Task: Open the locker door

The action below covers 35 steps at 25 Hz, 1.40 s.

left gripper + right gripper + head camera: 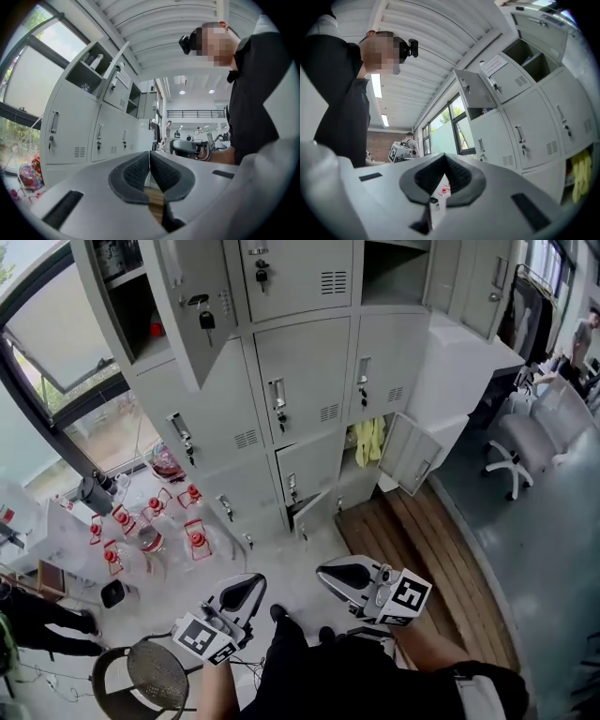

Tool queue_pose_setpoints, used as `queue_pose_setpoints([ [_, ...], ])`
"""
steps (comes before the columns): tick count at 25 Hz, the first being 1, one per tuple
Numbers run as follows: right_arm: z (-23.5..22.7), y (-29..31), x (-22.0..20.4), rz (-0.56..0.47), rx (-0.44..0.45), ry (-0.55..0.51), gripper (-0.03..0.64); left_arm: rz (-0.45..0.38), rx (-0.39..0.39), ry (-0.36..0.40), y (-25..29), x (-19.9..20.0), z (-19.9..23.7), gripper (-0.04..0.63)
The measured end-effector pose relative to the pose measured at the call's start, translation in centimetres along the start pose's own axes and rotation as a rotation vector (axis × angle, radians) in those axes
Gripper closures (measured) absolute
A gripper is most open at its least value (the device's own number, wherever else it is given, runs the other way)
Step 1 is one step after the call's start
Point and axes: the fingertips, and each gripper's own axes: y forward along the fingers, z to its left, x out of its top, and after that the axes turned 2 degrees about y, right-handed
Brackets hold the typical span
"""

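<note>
The left tool (251, 587) and right tool (325, 571) are both pinched closed and empty, well apart from the lockers (300, 371) ahead.

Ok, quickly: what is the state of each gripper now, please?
Left gripper: closed, holding nothing.
Right gripper: closed, holding nothing.

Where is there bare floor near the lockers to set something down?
The pale floor between the red-capped bottles and the wooden planks is bare; so are the planks. The left is crowded: bottles, a mesh chair.
</note>
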Motion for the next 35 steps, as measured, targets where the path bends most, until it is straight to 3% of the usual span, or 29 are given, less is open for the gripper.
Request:
queue_pose_setpoints([
  [5, 1.9, -2.2, -2.3, 0.026, 0.022, 0.034, 0.607, 0.024, 0.007, -0.055, -1.6, -1.5, -3.4, 0.578],
  [8, 2.8, -2.0, -2.0, 0.022, 0.025, -0.018, 0.607, -0.066, -0.013, -0.101, -2.6, 0.5, -4.0, 0.578],
  [10, 3.4, -1.8, -1.7, 0.038, 0.016, -0.071, 0.607, -0.101, -0.026, -0.090, -3.2, 1.2, -4.3, 0.578],
  [16, 5.8, -1.6, 1.1, -0.021, -0.016, -0.106, 0.607, -0.070, -0.068, -0.104, -6.9, -0.5, -5.3, 0.578],
  [25, 11.9, 1.7, -3.0, -0.039, -0.042, -0.020, 0.607, -0.057, -0.139, -0.127, -12.7, -2.7, -6.6, 0.578],
  [35, 14.6, 1.5, -5.0, 0.012, -0.097, -0.072, 0.607, -0.071, -0.228, -0.146, -15.5, -3.4, -8.9, 0.578],
])
